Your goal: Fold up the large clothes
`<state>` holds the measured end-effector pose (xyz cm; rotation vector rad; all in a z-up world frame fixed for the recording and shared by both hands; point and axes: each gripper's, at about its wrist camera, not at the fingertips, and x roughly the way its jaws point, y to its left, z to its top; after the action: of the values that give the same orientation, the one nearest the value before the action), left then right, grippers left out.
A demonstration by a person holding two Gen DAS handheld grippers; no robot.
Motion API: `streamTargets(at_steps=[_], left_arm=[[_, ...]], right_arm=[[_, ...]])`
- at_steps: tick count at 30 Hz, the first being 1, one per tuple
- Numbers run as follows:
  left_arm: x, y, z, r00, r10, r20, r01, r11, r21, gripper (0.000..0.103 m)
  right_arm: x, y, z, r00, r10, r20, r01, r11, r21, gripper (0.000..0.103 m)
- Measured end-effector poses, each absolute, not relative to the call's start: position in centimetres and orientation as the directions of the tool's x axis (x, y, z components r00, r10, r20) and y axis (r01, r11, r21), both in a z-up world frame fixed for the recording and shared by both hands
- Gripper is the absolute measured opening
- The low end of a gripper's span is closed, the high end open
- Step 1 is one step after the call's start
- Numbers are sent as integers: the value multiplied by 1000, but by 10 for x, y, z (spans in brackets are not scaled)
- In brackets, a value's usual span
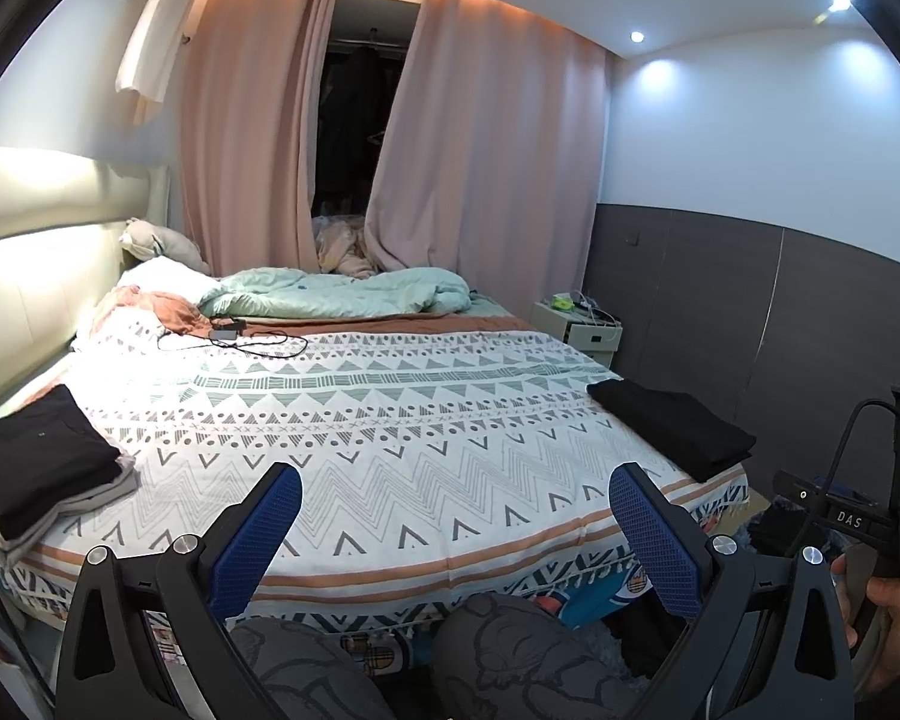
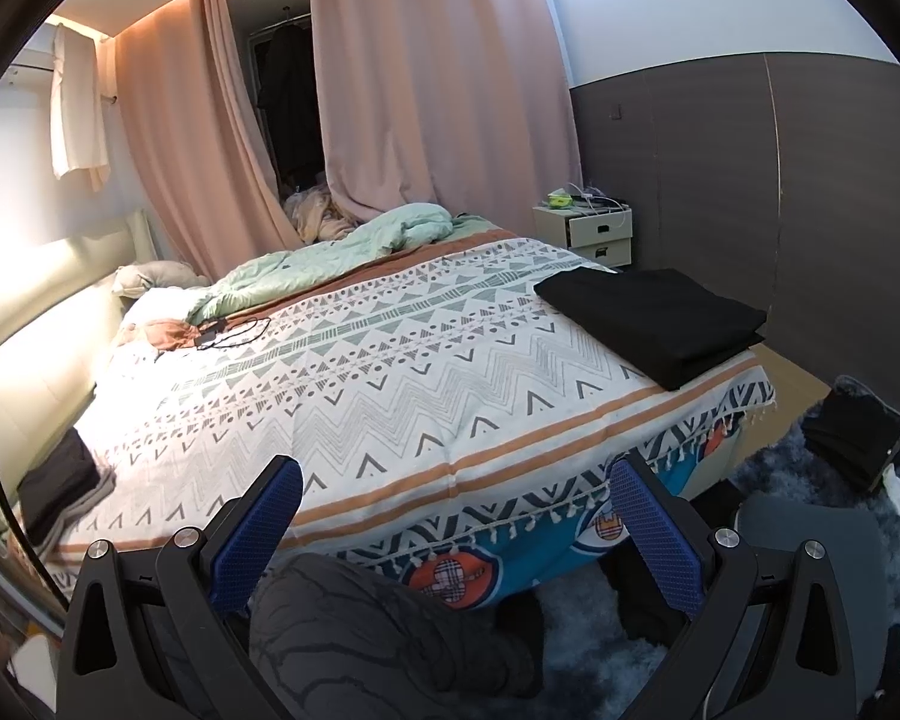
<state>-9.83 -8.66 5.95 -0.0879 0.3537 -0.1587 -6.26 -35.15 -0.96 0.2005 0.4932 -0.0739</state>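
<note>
Left wrist view: the left claw (image 1: 455, 531) hangs above the near edge of the bed, its blue textured fingers (image 1: 257, 540) spread wide apart with nothing between them. Below it are the person's knees in grey printed trousers (image 1: 510, 648). The bed carries a white bedspread with grey zigzag and triangle patterns and orange stripes (image 1: 390, 420). A folded black garment (image 1: 672, 426) lies flat at the bedspread's right corner, near the foot edge. At the left edge a second folded black garment (image 1: 42, 456) rests on top of a grey folded piece (image 1: 90, 495). Farther back lie a crumpled mint-green duvet (image 1: 336, 294) and a black cable with a small device (image 1: 234, 333). At the right edge of this view the right claw's black handle (image 1: 858, 516) shows, held in the person's right hand (image 1: 888, 612).

Right wrist view: the right claw (image 2: 455, 531) is likewise held over the bed's near edge, fingers (image 2: 654, 540) wide apart and holding nothing. The folded black garment (image 2: 654, 318) sits on the bedspread corner ahead and to the right, well apart from the claw. A white two-drawer nightstand (image 2: 588, 234) stands against the grey wall panel beyond the bed.
</note>
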Motion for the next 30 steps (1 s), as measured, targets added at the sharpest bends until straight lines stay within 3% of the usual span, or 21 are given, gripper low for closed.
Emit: streamTargets(at_steps=[30], left_arm=[[-105,-93,56,922,-173,-346,144,984,-108,103]], right_arm=[[-72,-353,-14,876,-29,-482,131,975,180,103]])
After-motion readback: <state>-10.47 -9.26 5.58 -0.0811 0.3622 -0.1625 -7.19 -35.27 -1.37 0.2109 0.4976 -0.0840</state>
